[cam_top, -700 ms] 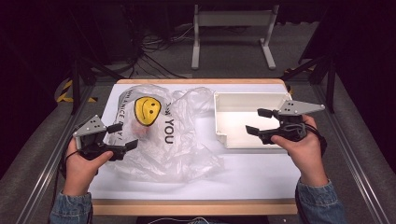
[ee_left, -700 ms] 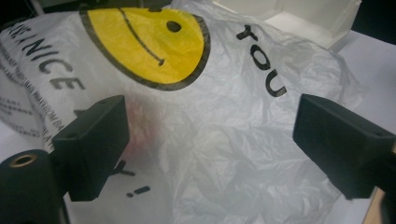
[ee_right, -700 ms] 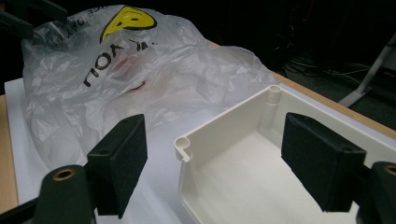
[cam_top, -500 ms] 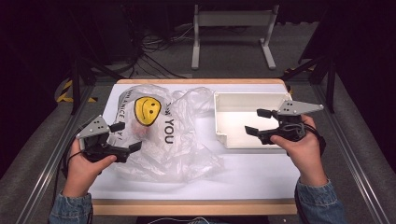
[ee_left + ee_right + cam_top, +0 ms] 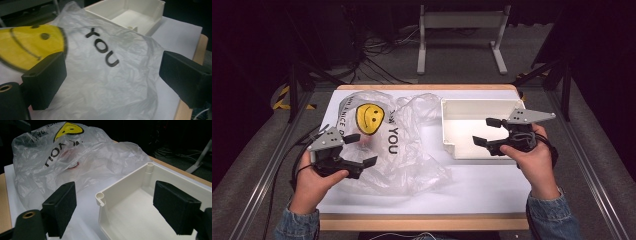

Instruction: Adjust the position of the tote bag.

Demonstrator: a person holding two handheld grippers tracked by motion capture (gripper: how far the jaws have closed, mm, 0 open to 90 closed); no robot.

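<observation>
A crumpled clear plastic bag with a yellow smiley face and the word "YOU" lies on the left half of the white table top. Something reddish shows faintly through the plastic. My left gripper is open, low over the bag's left part; the bag spreads between and beneath its jaws. My right gripper is open too, hovering over the near left corner of the white plastic tray. That tray corner sits between its jaws, with the bag beyond.
The tray looks empty inside and stands at the right back of the table. A wooden edge borders the table's front. Dark floor with cables and a metal stand lies beyond the far edge.
My left gripper has shifted a little to the right, further over the bag. The right gripper has hardly moved.
</observation>
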